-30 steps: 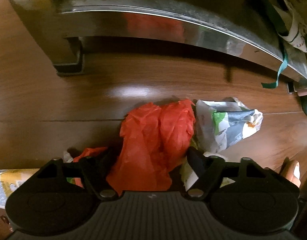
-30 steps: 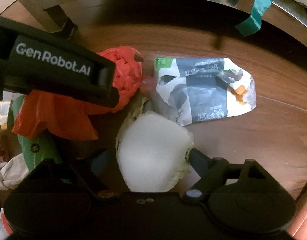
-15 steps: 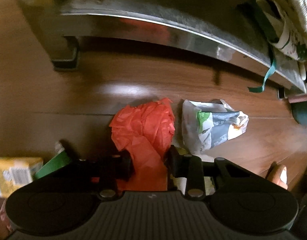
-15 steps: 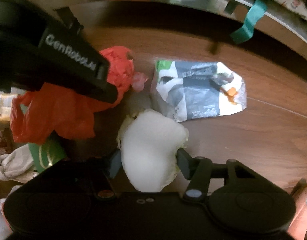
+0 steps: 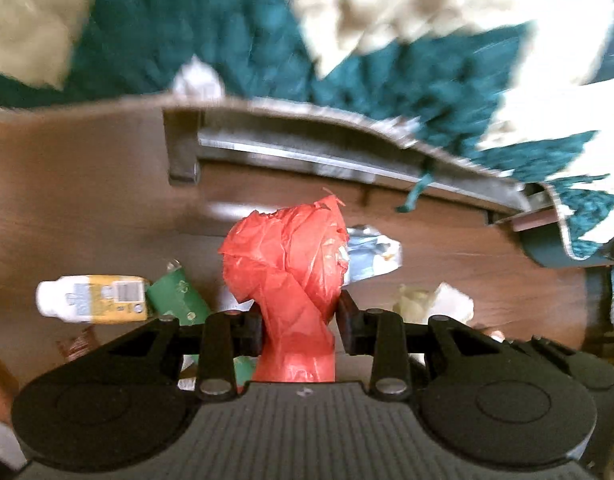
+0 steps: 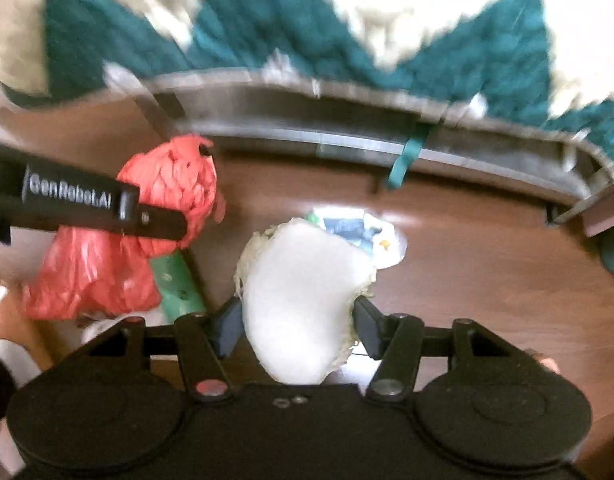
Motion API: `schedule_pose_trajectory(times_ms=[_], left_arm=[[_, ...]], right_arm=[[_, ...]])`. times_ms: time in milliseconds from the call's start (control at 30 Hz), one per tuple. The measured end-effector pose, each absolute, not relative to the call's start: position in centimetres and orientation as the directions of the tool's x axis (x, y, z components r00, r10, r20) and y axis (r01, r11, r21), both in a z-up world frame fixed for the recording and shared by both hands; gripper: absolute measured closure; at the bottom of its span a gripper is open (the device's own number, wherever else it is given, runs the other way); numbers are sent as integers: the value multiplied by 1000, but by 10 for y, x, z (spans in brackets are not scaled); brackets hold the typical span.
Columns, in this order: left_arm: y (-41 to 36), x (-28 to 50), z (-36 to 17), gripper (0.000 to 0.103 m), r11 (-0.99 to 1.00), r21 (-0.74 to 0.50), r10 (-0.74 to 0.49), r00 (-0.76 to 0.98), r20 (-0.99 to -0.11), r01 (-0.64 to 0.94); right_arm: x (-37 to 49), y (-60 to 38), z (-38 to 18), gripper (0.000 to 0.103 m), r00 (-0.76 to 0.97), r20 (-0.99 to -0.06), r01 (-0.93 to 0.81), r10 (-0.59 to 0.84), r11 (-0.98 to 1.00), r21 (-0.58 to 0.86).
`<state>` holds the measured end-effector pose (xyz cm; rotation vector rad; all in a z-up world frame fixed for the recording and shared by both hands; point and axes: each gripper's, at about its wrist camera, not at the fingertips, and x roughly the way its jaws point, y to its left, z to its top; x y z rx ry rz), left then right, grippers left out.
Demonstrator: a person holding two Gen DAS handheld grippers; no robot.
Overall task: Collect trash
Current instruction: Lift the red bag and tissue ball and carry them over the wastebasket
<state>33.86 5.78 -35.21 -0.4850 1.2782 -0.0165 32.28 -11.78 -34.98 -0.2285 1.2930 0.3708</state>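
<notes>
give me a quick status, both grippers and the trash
Left gripper shut on red plastic bag. Right gripper shut on white wad. Printed wrapper, yellow bottle left on floor. Nothing in the way.

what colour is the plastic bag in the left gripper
Red-orange plastic bag, clearest in the left wrist view.

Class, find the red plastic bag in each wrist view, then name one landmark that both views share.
Left wrist view: the red plastic bag stands at centre, pinched between the left gripper fingers.
Right wrist view: the same bag hangs at the left, with the left gripper's black finger across it.
Shared landmark: the teal ribbon hanging from the metal rail.
</notes>
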Motion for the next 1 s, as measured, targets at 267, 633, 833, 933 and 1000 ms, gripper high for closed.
schedule_pose_trajectory(times_ms=[267,633,833,933,1000], left_arm=[[52,288,-223,70,915,-351,-236,444,-865,-197],[37,229,-71,70,950,-301,-184,635,-750,-80],[30,221,2,70,960,-279,-167,733,-659,-33],[29,222,40,70,966,-259,-155,778,-609,-10],[29,226,65,70,970,-243,-143,806,-575,-2]], right_arm=[[295,-124,-226,46,342,-915,-455,214,890,38],[257,-135,-61,46,519,-797,-557,309,829,-41],[258,-138,11,46,615,-709,-559,345,825,-84],[262,-138,47,46,664,-656,-557,359,823,-114],[267,-136,66,46,690,-626,-551,362,824,-131]])
